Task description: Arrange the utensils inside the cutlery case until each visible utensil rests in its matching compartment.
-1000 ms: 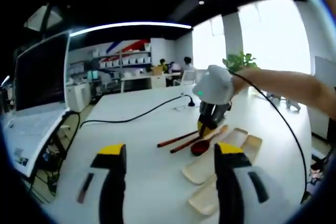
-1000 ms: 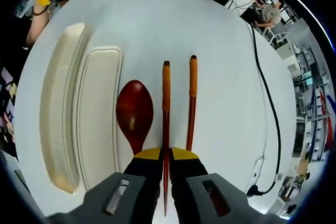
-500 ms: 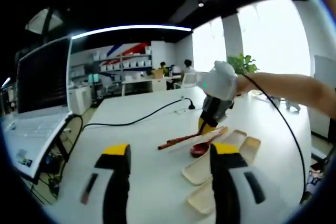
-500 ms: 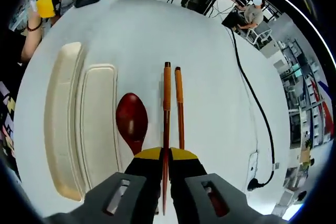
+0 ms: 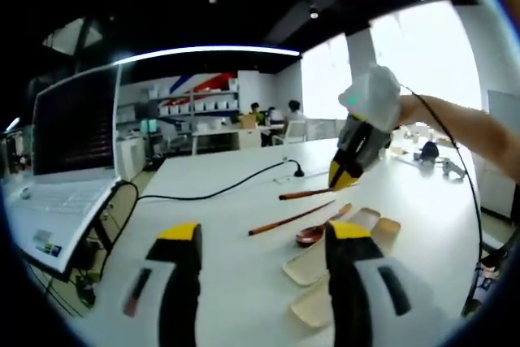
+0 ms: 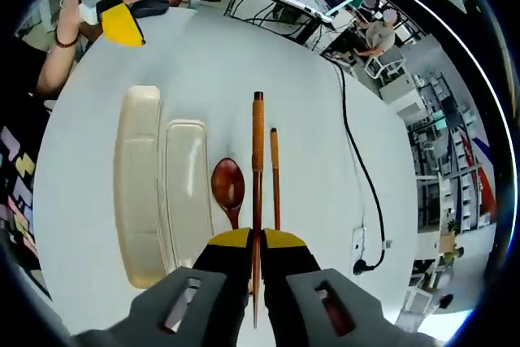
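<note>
right gripper [image 6: 256, 240] — closed on one chopstick [image 6: 257, 160], held lifted above the table [image 6: 325, 79] and running straight out from the jaws. left gripper [image 5: 256, 237] — jaws apart, empty, low over the table's near side. beyond the held stick lie the second chopstick [image 6: 275, 176] and the dark red spoon [image 6: 227, 186], both loose on the table just beside the cutlery case [image 6: 142, 176], whose two long compartments sit side by side. farther off: a black cable [image 6: 357, 184] and a laptop [image 5: 61, 168]. the step in hand looks like carrying the chopstick over; it would go best kept parallel to the narrow compartment, lowered flat, then released.
</note>
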Motion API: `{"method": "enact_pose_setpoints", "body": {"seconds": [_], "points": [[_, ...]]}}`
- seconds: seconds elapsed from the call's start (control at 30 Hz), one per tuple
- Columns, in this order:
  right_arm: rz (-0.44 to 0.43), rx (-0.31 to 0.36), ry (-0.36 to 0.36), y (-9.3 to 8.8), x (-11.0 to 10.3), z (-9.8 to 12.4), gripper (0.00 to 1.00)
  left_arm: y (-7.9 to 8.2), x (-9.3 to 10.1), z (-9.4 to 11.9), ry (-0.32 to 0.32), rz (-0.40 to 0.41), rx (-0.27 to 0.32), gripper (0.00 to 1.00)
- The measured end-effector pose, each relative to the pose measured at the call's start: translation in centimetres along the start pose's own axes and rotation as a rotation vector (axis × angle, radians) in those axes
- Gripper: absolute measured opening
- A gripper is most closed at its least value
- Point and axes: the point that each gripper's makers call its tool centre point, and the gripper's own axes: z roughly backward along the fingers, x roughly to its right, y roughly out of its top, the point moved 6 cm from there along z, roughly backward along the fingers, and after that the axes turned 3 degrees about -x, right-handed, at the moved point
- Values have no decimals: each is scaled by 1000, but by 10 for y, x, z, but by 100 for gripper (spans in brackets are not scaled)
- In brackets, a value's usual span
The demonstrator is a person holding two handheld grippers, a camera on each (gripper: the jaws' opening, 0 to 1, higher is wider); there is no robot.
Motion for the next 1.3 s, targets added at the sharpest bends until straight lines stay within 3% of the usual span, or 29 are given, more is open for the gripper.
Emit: {"method": "enact_pose_setpoints", "body": {"seconds": [0.33,0.67,0.83,1.1,1.3], "points": [[121,-78,32,19,-48,4,1,0,-8,5,17,8,3,64],[171,-96,53,41,-82,2,1,-3,-13,9,32,22,0,64],[143,-122,100,43,-94,-2,1,-4,-13,10,37,26,3,64],[177,-136,157,47,-108,-16,2,-5,-11,10,32,26,0,64],[169,-132,179,49,-109,-23,2,-5,-9,9,29,27,1,64]]}}
